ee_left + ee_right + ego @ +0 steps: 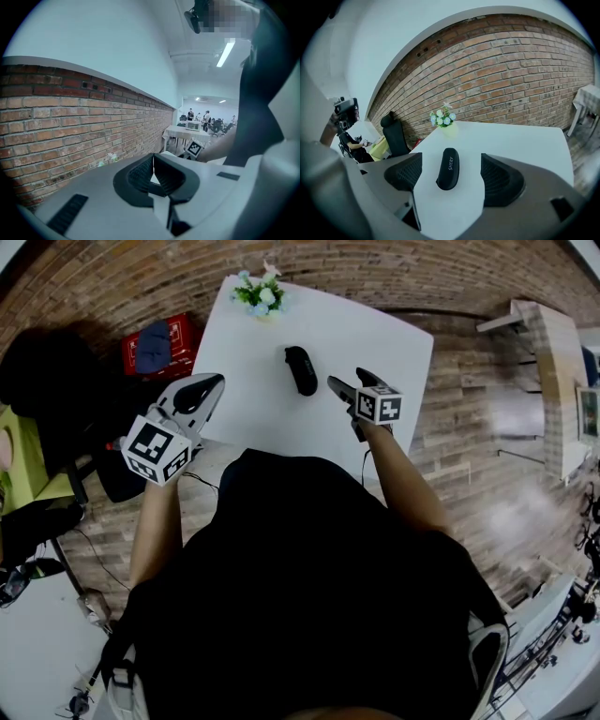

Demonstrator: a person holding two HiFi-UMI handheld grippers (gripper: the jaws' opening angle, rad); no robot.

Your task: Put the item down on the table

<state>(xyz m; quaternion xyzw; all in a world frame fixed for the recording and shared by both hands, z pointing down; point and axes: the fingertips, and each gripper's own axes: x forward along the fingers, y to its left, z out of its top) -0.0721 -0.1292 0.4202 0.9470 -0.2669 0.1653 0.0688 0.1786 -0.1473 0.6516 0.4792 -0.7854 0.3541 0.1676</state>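
- White table point(281, 334): square, standing close to a brick wall.
- Left gripper point(202, 390): held off the table's left edge, its jaws pressed together with nothing between them.
- Right gripper point(352, 382): over the near right part of the table, jaws wide apart and gripping nothing.
- Black case point(301, 369): lies flat near the table's middle, ahead of the right gripper's open jaws and touching neither jaw.
- Flowers point(260, 294): a small bunch at the table's far edge, well apart from the case.
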